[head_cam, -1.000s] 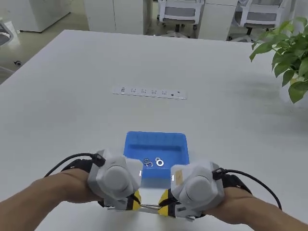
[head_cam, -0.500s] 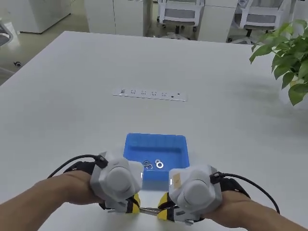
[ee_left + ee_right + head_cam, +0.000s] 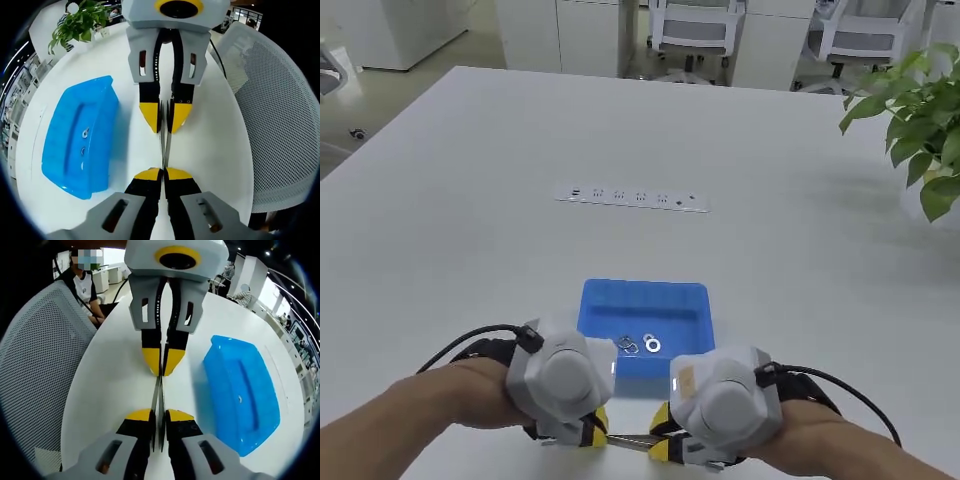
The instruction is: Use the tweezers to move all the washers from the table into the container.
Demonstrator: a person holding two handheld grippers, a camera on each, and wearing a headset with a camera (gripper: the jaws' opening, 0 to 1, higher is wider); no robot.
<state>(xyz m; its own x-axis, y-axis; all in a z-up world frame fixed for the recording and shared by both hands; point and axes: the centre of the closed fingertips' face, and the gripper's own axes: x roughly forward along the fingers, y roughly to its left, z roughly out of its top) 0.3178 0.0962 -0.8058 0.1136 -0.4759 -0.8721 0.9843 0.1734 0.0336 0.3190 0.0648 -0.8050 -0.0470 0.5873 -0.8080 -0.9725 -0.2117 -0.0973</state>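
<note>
Pinching the tweezers (image 3: 164, 145) from both ends, you had the left gripper (image 3: 162, 174) and right gripper (image 3: 160, 415) clamped on them tip to tip, the tool's long axis running between them. Broadside and just beyond it sat the container (image 3: 645, 292), washers (image 3: 640, 345) inside, about equally near either gripper.

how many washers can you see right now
3, all inside the blue container: one washer on the left, two close together just right of it. More may be hidden.
</note>
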